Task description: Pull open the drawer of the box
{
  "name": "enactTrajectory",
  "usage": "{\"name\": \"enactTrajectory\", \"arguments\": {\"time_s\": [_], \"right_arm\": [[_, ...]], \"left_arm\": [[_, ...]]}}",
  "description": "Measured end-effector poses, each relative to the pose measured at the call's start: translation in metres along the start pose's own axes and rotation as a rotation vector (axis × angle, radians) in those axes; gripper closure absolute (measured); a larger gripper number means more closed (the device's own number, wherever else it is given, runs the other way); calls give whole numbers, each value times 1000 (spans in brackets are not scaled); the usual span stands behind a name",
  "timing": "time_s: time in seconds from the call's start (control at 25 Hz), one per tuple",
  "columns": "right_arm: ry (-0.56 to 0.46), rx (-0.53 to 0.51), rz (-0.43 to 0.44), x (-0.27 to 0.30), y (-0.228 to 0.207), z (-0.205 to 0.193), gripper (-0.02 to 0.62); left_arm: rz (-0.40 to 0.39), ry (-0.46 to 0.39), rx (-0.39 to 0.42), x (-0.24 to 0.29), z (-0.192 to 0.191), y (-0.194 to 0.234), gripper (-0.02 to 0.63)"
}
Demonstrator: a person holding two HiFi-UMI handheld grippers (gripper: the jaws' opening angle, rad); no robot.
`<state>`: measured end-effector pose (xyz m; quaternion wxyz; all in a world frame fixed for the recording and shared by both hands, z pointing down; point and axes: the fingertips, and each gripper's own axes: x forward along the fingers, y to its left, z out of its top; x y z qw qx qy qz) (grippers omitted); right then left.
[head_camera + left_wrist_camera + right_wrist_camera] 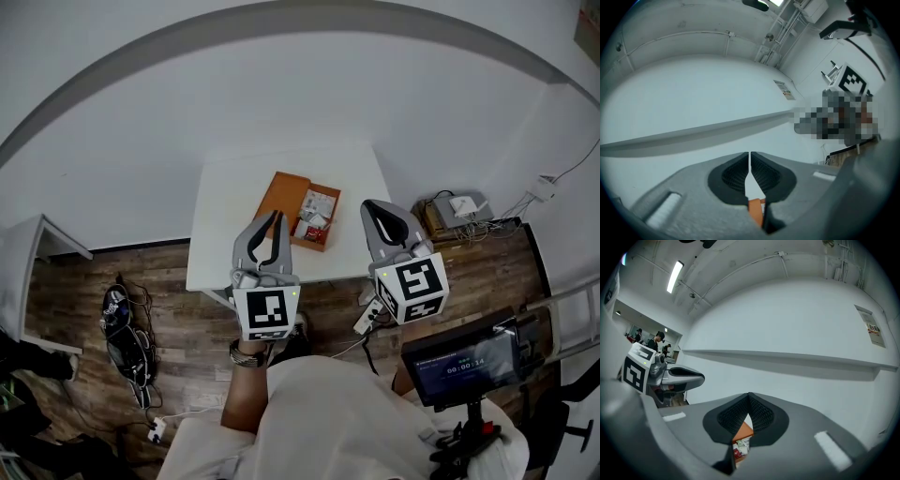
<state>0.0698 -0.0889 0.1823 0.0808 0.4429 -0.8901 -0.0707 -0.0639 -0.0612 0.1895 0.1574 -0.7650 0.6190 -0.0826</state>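
Judging by the head view, the drawer [317, 217] of the orange box [281, 194] on the table [230, 211] already stands pulled out, so little remains; left gripper [275, 217] and right gripper [370, 206] hang clear, jaws pressed together, empty.

The orange-brown box [282, 195] lies flat and askew on the white table [225, 234], on its right half. Its drawer [314, 243] stands pulled out towards the lower right in the head view, with small white and red packets [316, 208] lying loose inside
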Motion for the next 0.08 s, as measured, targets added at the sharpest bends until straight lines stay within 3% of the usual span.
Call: {"name": "enactTrajectory", "arguments": {"time_s": [0.08], "right_arm": [[6, 0, 5, 1, 2, -2, 594]], "left_arm": [[2, 4, -5, 0, -2, -1, 586]]}}
